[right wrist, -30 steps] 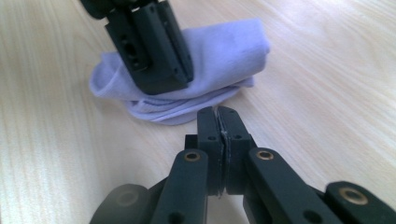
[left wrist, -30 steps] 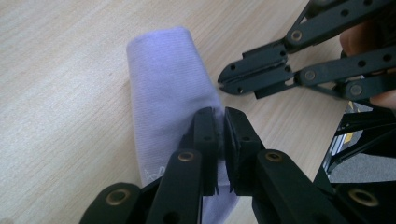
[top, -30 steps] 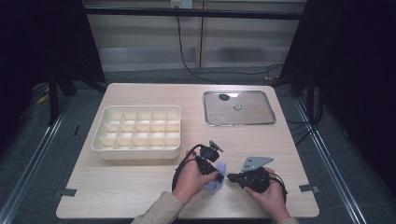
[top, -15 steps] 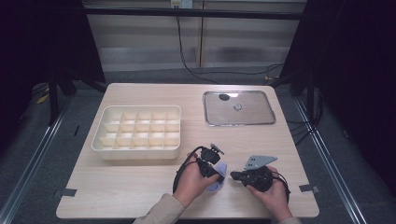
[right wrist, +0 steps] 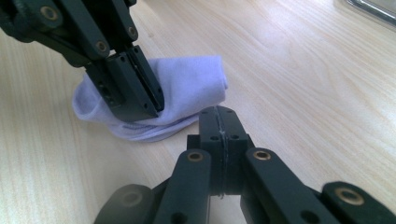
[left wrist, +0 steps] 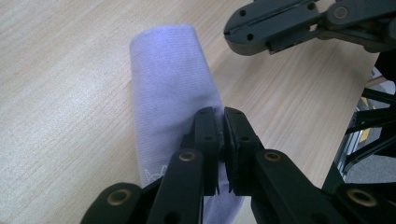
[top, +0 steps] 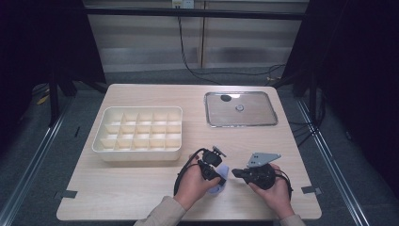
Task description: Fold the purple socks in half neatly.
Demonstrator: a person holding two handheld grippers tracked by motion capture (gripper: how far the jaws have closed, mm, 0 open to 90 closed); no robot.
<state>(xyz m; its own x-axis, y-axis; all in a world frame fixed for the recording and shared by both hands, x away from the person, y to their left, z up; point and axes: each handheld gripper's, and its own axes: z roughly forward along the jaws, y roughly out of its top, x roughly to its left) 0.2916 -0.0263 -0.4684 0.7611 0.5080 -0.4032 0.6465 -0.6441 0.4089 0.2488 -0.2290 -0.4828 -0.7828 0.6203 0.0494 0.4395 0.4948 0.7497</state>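
Near the front edge of the light wooden desk (top: 141,179) lies a folded pale lilac sock (left wrist: 173,88). The left gripper (left wrist: 222,122) pinches its edge, jaws pressed onto the fabric. The right gripper (right wrist: 218,122) sits just beside the sock, its 2 jaws pressed together on nothing.

Table (top: 141,188): light wood grain, tape tabs at near corners.
Floor (top: 33,155): grey, metal rails both sides.
Back wall (top: 141,42): pale panels, black cable (top: 181,42) hanging.
Sides: dark, unlit.
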